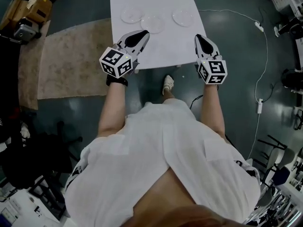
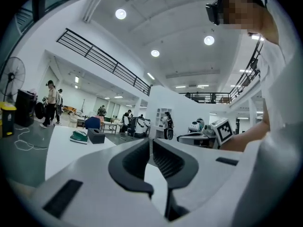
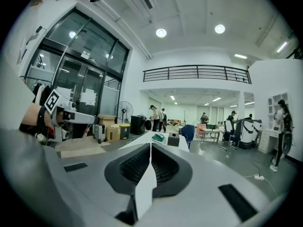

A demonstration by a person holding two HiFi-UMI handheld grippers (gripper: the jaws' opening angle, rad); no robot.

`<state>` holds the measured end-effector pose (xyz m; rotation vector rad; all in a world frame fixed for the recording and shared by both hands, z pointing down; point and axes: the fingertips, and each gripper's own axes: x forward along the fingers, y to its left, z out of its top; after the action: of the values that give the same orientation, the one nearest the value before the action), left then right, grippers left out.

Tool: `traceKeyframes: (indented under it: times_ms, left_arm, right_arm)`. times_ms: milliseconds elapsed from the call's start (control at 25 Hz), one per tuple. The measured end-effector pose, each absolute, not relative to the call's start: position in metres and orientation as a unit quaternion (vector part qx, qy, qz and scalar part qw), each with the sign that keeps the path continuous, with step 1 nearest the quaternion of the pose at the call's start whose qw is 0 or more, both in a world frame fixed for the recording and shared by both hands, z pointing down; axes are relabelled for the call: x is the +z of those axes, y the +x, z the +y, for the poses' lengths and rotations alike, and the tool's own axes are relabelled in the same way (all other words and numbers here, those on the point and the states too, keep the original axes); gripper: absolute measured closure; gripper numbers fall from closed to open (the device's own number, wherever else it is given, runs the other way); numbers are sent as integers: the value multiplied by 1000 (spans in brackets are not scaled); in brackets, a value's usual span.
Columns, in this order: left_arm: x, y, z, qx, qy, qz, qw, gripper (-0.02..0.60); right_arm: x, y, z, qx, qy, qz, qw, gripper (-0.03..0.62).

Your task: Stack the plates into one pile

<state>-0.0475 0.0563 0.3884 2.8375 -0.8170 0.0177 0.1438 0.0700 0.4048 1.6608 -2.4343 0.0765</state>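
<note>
Left gripper (image 2: 151,143): jaws together, tips meeting, nothing between them, touching nothing. Right gripper (image 3: 150,146): the same, jaws closed and empty. Both are over the near edge of the white table (image 1: 165,51), tips aimed across it.

Three clear round plates lie flat and separate, well ahead of the tips. The left plate (image 1: 131,15) is straight ahead of the left gripper, the middle plate (image 1: 152,23) is ahead and between the two grippers, and the right plate (image 1: 183,17) is ahead of the right gripper, slightly inward. Being round, they show no long axis.

The plates are glassy and faint, so whether their rims touch cannot be told. The table's far end is cut off in the head view, and neither gripper view shows the plates
</note>
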Motion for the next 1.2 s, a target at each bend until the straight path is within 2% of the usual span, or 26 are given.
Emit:
traceKeyframes:
  times_ms: [600, 920, 1200]
  left_arm:
    - [470, 50, -78, 99, 925, -318, 185, 552]
    - [523, 88, -115, 145, 902, -317, 256, 549]
    - [555, 121, -122, 182, 887, -312, 287, 517]
  right_arm:
    - [479, 223, -63, 99, 517, -833, 170, 547]
    - [546, 235, -109, 157, 478, -835, 223, 499]
    - [596, 223, -123, 156, 403, -851, 298, 501]
